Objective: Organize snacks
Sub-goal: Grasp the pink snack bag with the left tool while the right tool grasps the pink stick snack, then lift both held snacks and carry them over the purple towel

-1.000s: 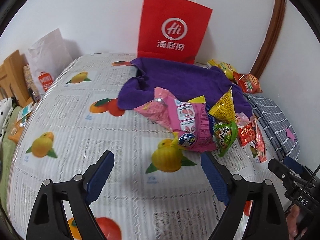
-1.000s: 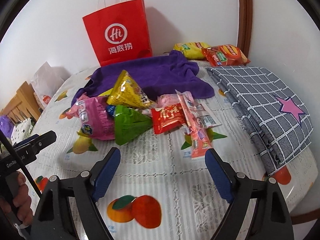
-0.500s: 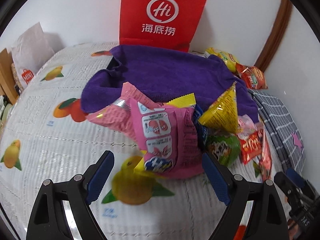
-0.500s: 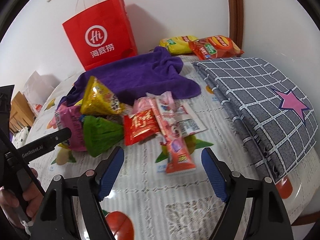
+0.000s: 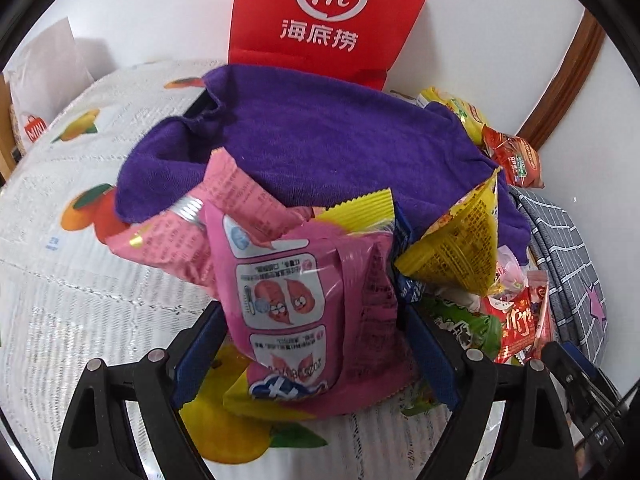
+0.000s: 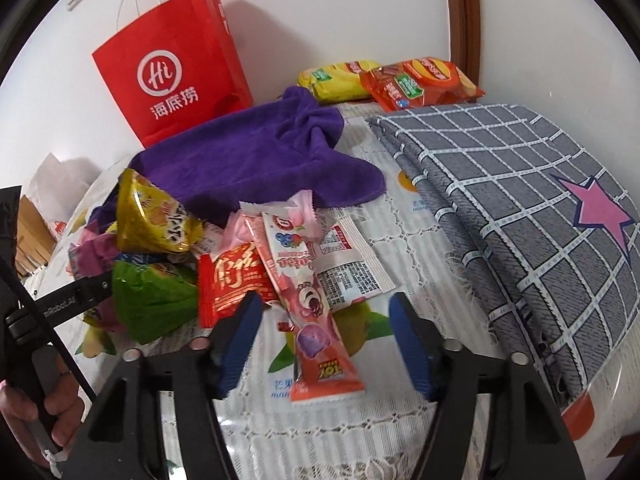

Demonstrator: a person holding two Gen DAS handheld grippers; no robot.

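Left wrist view: the left claw straddles the large pink snack bag, jaws wide and narrowing, each pad close against a side of the bag; whether they press yet cannot be told. The bag leans on a purple towel and props a yellow triangular packet.

Right wrist view: the right claw brackets a long pink strip packet lying flat on the fruit-print counter. Its jaws are closing, with clear gaps on both sides, so nothing is gripped. The strip overlaps a red packet and a white sachet, which suggests taking it first, from the free lower end.

A red paper bag stands against the wall, the probable destination.
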